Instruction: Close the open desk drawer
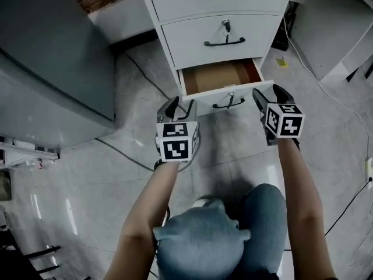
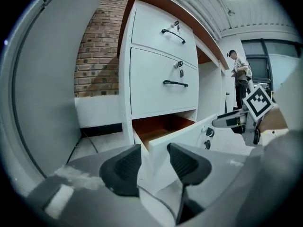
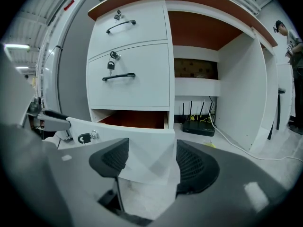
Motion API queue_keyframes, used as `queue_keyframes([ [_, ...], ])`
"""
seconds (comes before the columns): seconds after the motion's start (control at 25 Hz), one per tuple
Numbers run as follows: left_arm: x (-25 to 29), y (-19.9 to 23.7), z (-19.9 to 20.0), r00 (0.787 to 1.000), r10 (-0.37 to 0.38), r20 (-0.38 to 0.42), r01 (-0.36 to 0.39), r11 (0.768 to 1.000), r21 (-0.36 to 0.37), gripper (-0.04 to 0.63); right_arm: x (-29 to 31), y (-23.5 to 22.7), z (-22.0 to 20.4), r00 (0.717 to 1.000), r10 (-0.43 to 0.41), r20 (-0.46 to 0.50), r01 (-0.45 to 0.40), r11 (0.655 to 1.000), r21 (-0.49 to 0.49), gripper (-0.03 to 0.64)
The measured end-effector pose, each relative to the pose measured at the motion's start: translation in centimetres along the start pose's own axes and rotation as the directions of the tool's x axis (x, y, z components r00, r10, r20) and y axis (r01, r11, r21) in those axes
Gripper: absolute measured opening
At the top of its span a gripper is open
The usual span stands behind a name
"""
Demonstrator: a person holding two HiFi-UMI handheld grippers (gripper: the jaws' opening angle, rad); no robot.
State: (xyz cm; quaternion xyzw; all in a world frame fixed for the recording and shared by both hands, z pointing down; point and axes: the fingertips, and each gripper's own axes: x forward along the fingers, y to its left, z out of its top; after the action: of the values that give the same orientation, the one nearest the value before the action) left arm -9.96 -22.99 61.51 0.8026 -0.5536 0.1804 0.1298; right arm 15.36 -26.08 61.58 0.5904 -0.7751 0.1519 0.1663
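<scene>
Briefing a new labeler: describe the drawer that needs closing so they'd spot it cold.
Find the white three-drawer stack under the desk. The target is its bottom drawer. It alone is pulled out, showing a brown inside; the two above sit flush.

My head camera looks steeply down on the open drawer (image 1: 228, 100). Cameras on my left gripper (image 1: 180, 105) and right gripper (image 1: 269, 93) sit low and close, facing its left and right front corners; all views share that front.
</scene>
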Motion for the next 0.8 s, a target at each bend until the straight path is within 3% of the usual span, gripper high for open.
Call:
queue_keyframes([
  [0.8, 2.9, 1.8, 1.3, 1.000, 0.015, -0.023, -0.015, 1.000, -0.013, 0.198, 3.3, -0.5, 1.3, 1.000, -0.014, -0.016, 0.015, 1.000, 0.024, 0.316],
])
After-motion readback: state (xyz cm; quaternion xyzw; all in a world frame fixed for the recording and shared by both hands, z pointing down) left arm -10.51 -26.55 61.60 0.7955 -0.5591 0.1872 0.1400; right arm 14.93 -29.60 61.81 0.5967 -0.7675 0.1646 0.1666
